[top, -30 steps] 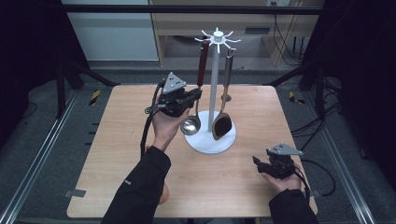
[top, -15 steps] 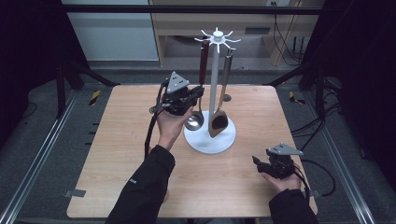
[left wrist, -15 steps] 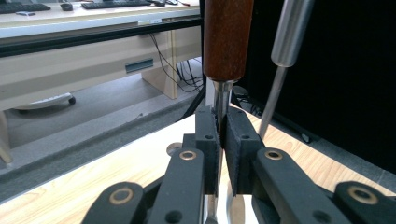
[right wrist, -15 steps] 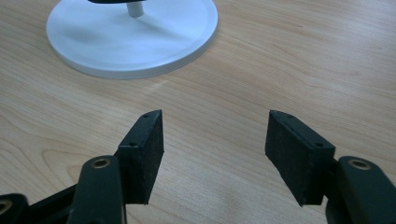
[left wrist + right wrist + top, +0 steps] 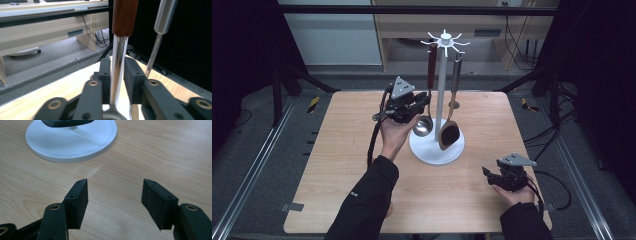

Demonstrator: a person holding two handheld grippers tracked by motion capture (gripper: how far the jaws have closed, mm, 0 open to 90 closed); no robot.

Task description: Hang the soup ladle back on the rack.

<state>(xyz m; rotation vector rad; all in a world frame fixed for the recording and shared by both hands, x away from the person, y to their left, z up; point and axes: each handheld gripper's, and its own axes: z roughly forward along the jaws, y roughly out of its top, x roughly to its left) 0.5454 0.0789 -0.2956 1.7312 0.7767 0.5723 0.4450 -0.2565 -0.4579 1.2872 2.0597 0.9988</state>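
Note:
A white utensil stand (image 5: 437, 150) rises mid-table. On its hooks hang a ladle (image 5: 424, 126) with a red-brown wooden handle and a steel-handled spoon (image 5: 449, 135) with a dark head. My left gripper (image 5: 424, 100) reaches in from the left at the ladle's shaft. In the left gripper view the shiny shaft (image 5: 117, 70) stands between the jaws of my left gripper (image 5: 117, 63). They have just been opening, and a thin gap shows at the right pad. My right gripper (image 5: 486, 172) rests low at the front right, and in its own view it (image 5: 115, 185) is open over bare wood.
The stand's round base (image 5: 70, 145) lies a short way ahead of the right gripper, with the dark spoon head (image 5: 67, 122) hanging over it. Bare tabletop (image 5: 337, 165) spreads to the left and front. Black frame posts and cables border the table.
Both hands keep their places. The dark-headed spoon has swayed a little on its hook.

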